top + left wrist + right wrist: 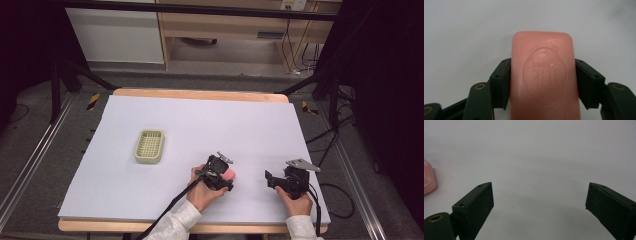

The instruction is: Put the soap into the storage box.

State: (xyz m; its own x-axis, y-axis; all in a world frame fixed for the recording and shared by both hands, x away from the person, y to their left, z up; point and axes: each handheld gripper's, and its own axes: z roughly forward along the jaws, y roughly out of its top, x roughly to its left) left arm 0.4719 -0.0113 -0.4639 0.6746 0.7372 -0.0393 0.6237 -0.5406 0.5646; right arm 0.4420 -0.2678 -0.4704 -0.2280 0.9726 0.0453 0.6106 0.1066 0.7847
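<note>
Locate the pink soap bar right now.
Pink soap bar sits clamped in the left gripper, near the table's front edge, right of the mesh basket.

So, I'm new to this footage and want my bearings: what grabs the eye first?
The pink soap bar, clamped in the left claw at the near middle of the white table. Next, the pale green basket farther left, and the right claw open over bare table.

The pink soap bar (544, 75) is rectangular with rounded corners; an oval stamped emblem is on its top face. It lies flat on the white sheet, near the front edge.
</note>
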